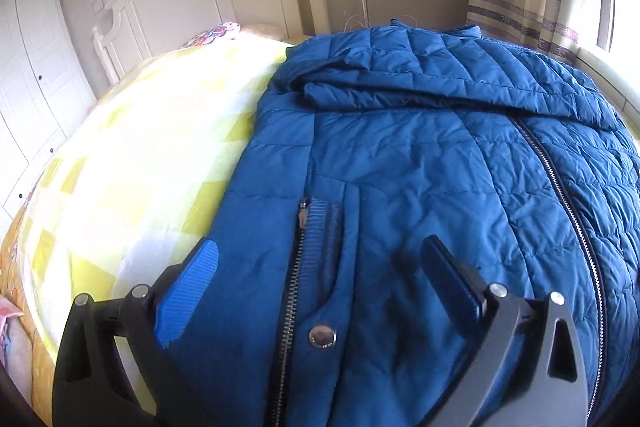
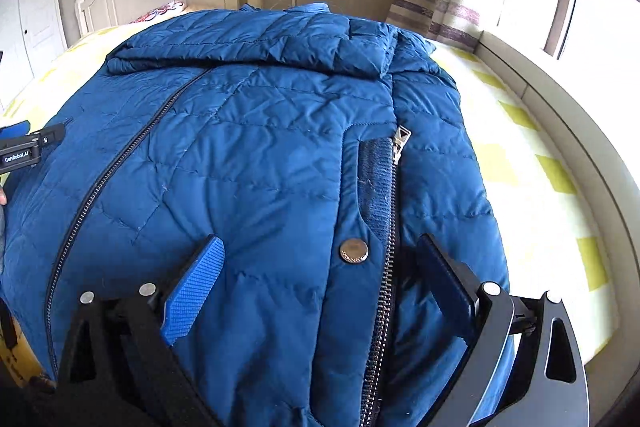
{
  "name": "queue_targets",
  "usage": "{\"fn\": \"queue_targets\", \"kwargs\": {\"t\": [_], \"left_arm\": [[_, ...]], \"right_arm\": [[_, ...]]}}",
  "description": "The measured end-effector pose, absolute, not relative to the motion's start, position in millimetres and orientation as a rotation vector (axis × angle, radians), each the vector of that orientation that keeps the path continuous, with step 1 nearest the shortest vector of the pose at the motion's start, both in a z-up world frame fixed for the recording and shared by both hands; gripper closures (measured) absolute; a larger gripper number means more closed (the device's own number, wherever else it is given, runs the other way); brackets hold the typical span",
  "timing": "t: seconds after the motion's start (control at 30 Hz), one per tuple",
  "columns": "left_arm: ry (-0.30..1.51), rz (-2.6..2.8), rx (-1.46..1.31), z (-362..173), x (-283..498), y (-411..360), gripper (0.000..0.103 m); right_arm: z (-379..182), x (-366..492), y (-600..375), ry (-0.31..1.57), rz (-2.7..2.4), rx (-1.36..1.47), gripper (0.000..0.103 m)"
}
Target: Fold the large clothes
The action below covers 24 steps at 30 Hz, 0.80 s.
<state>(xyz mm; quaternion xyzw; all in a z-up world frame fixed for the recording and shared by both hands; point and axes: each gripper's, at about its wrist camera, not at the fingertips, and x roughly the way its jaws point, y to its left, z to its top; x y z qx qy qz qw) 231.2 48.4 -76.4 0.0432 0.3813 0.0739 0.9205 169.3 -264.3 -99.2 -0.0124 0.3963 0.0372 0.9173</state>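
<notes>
Blue quilted down jacket [image 1: 420, 155] spread on the yellow-checked bed [image 1: 132, 163], sleeves already folded across; left tool [image 1: 320, 291] and right tool [image 2: 320, 287], both spread wide, hover at its hem, next to pinch the hem and fold it toward the collar.

A blue quilted down jacket [image 1: 420, 155] [image 2: 256, 155] lies spread front-up on the bed, its sleeve folded across the chest near the collar. The long front zipper [image 1: 568, 187] [image 2: 100, 187] is closed. A zipped side pocket with a metal snap button [image 1: 322, 337] [image 2: 353, 250] lies near the hem.
</notes>
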Motion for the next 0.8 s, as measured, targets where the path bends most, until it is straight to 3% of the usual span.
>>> {"fn": "queue_targets", "kwargs": {"t": [0.23,0.4,0.8], "left_arm": [[0.745,-0.047,0.007,-60,202,19,0.003],[0.798,-0.11,0.183,-94,190,-35,0.002],[0.743,-0.023,0.063,-102,146,55,0.002]], "right_arm": [[-70,142,-219,0.713,0.194,-0.082,0.011],[-101,143,-193,0.772,0.264,-0.138,0.011],[-109,105,-262,0.726,0.169,-0.05,0.011]]}}
